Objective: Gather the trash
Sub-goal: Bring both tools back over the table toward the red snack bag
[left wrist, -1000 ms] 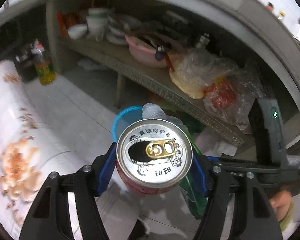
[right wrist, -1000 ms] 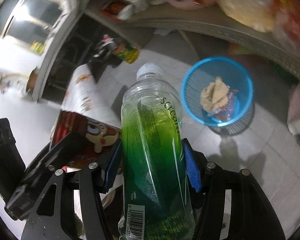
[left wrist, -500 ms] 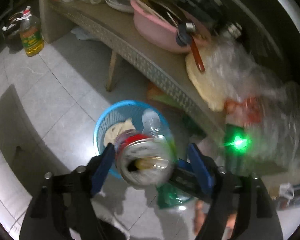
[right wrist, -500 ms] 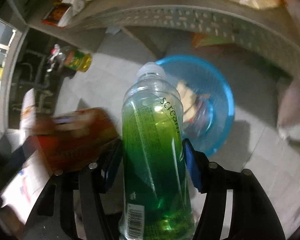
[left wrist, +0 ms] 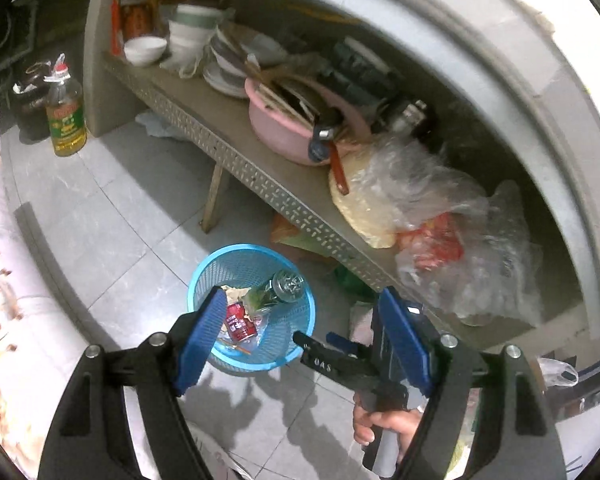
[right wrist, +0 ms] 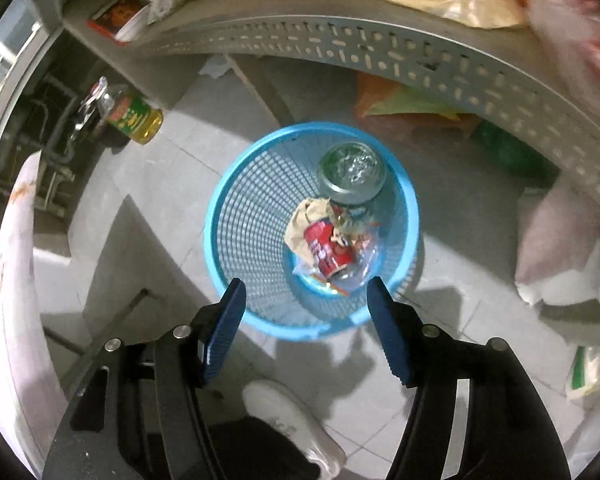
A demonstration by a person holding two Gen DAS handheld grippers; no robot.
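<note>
Right claw (right wrist: 304, 312) is spread wide, nothing in it, hanging over the blue basket (right wrist: 236, 216) on the floor. Bottle (right wrist: 352, 176) sits bottom-up inside, red can (right wrist: 326, 250) beside crumpled paper (right wrist: 306, 220).

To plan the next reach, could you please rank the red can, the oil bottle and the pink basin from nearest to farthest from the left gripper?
1. Red can, in the blue basket just ahead of the left gripper.
2. Pink basin, on the shelf.
3. Oil bottle, far left on the floor.
</note>
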